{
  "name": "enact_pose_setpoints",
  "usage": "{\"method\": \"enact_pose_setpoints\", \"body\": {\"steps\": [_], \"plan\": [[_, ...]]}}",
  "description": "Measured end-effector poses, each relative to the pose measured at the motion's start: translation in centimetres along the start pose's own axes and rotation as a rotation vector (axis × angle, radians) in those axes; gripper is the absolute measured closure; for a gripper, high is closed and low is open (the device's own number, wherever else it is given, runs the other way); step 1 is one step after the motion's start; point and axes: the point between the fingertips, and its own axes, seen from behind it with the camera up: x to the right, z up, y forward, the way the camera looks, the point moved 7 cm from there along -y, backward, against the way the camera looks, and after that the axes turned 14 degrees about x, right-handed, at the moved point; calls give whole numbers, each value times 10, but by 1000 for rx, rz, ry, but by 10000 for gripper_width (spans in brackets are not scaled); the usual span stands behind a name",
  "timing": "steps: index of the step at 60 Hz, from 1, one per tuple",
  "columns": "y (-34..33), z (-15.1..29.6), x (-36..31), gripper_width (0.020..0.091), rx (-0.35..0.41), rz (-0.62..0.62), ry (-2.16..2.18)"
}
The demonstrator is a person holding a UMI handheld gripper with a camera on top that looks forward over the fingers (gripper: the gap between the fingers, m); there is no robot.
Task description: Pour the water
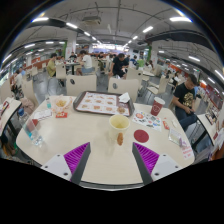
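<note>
A pale yellow cup [120,124] stands upright on the cream table [100,150], just ahead of my fingers and slightly right of their midline. A small orange thing [120,139] lies at its base. A dark red round disc [141,135] lies to the cup's right, and a brown-red cup [157,106] stands farther back right. A clear plastic bottle [183,144] lies near the table's right edge. My gripper [112,147] is open over the near part of the table, purple pads [76,155] wide apart, with nothing between them.
A tray [102,102] with small items sits at the table's far side. A yellow bowl [62,103] and clear bottles [33,130] are on the left. A person in a dark shirt [185,98] sits at the right. Chairs and people fill the hall beyond.
</note>
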Motion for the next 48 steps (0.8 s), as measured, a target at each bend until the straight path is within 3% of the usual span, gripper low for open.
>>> {"method": "enact_pose_setpoints", "body": {"steps": [16, 30, 38, 48], "plan": [[-4, -14, -37, 251, -34, -24, -1], [-22, -45, -143, 250, -72, 44, 40], [-25, -54, -223, 250, -60, 107, 62], [-7, -47, -316, 252, 21, 185, 101]]}}
